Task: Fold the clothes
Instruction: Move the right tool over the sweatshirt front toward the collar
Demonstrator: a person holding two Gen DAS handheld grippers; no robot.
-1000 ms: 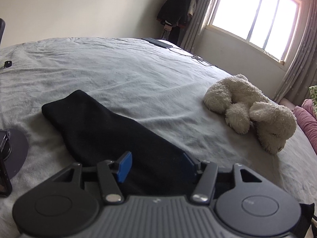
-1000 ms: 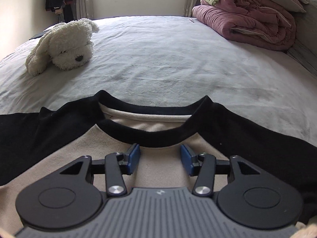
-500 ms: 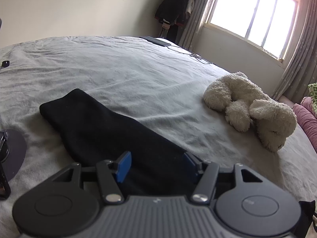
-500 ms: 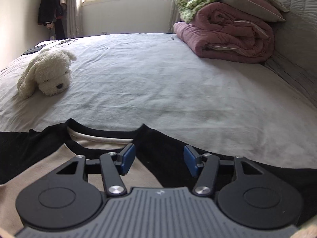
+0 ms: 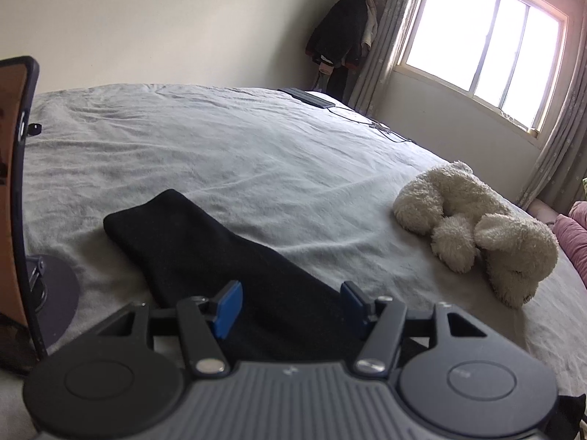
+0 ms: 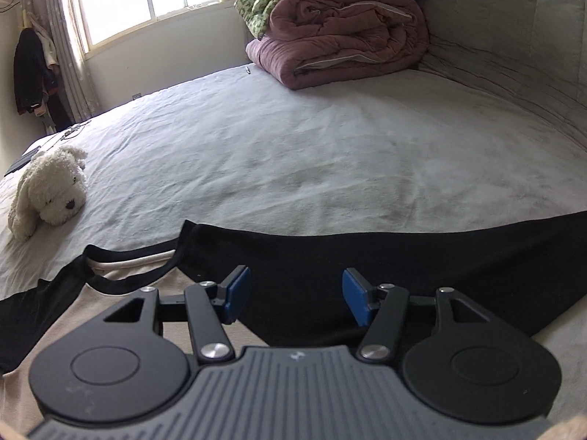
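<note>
Both pairs of blue fingers stand apart with nothing clamped: on my left gripper they frame the black sleeve that runs out toward 10 o'clock, and on my right gripper, whose jaws have just been opening, bare black fabric lies below the gap. The shirt, beige body with black sleeves and neckband, lies flat on the grey bed, its collar at 10 o'clock in the right view. I judge the step to be taking 1 sleeve in each gripper to fold inward; I'd come down on the cloth's edge, pinch only the shirt and not the sheet, and lift both sides evenly. A plush dog sits at 2 o'clock on the left, well apart. A phone on a stand at 9 o'clock crowds the cuff. Rolled bedding lies far off at 12.
</note>
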